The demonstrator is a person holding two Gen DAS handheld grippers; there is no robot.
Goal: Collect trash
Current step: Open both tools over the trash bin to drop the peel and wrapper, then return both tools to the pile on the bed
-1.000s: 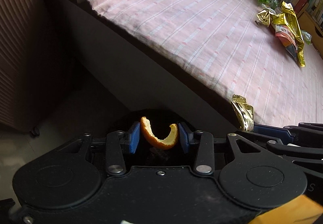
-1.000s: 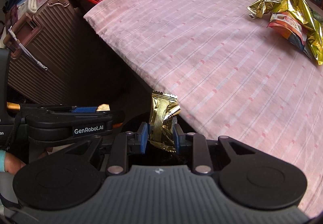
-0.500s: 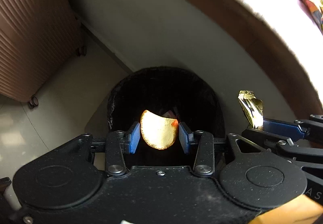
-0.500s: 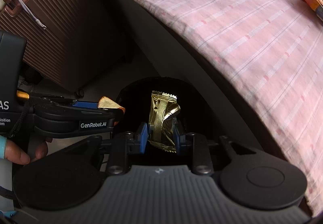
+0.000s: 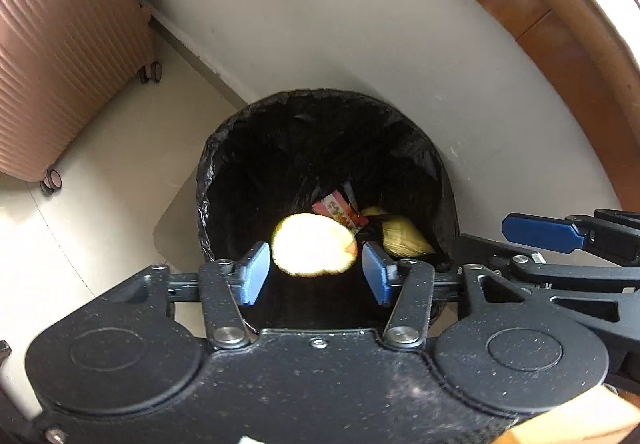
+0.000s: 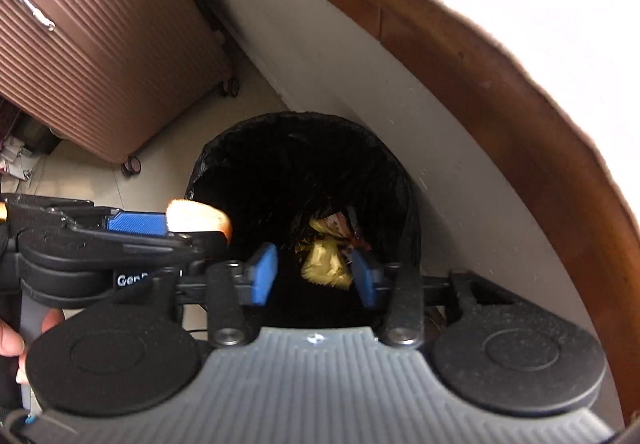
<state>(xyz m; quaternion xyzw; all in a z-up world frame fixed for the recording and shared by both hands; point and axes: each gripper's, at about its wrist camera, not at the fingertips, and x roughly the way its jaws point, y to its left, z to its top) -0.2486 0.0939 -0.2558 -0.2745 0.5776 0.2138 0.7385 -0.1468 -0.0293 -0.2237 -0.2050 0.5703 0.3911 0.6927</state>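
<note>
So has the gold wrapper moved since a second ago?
Yes. The gold wrapper has left the opening right gripper and dropped into the black-lined bin.

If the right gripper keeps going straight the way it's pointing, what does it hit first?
Probably the gold wrapper, seen between the opening fingers of the right gripper and apparently dropping into the black-lined bin; beyond it, the trash at the bottom. Depth is hard to judge.

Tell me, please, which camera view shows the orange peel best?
The left wrist view: the orange peel faces the camera whole, between the opening pads of the left gripper, above the bin. The right wrist view shows only its edge beside a blue pad.
</note>
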